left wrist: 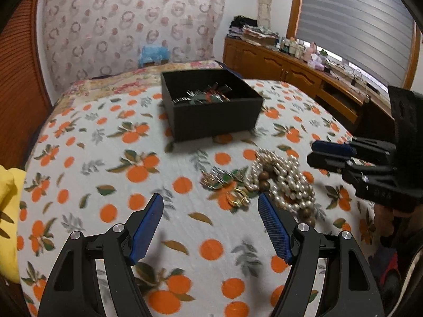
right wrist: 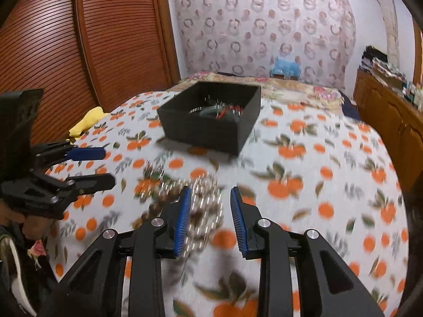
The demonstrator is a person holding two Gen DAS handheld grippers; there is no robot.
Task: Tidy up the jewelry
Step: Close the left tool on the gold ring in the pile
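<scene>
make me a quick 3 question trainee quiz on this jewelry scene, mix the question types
1. True or false: the black box on the bedspread already has items inside.
2. Multiple choice: the pearl necklaces lie A) inside the box, B) loose on the bedspread, nearer the cameras than the box, C) on the wooden cabinet.
3. Fill in: the left gripper stands with its jaws ____ and nothing between them.

Key:
1. True; small pieces show inside.
2. B.
3. Open. The right gripper also grips nothing; the pearls show in the gap beyond its jaws.
</scene>
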